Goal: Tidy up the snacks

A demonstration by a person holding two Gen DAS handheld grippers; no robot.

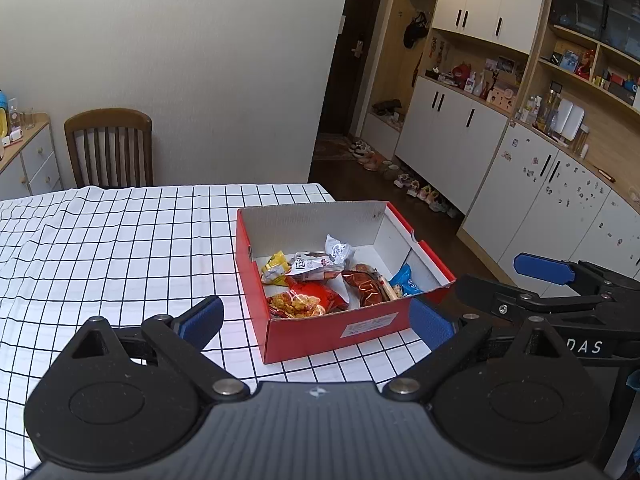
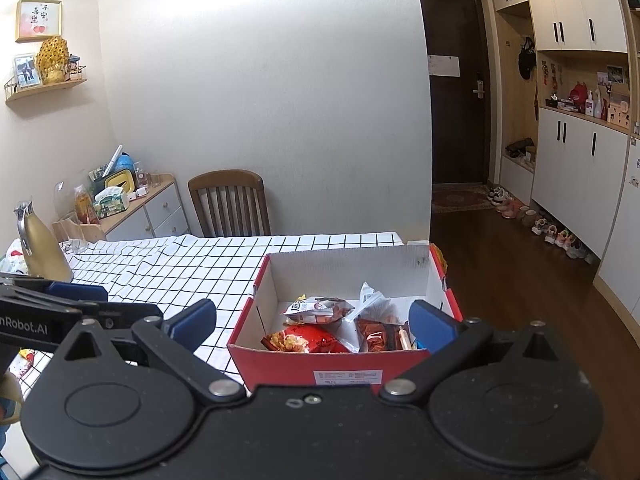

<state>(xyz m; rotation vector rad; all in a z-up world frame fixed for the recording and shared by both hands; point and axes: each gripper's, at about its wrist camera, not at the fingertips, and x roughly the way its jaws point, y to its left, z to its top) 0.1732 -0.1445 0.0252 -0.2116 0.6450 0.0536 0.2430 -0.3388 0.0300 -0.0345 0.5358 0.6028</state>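
Both the left gripper (image 1: 316,316) and the right gripper (image 2: 312,322) were held wide and empty before the red box (image 1: 320,336). The snacks (image 1: 320,280) appeared already gathered inside; withdrawal was judged next.

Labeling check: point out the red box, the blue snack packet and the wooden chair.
red box (image 1: 320,334), left wrist view, front wall.
blue snack packet (image 1: 406,282), left wrist view, wrapper middle.
wooden chair (image 2: 226,182), right wrist view, top rail.

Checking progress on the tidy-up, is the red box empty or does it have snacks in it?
Not empty: the lidless red box holds several snack packets on its floor.
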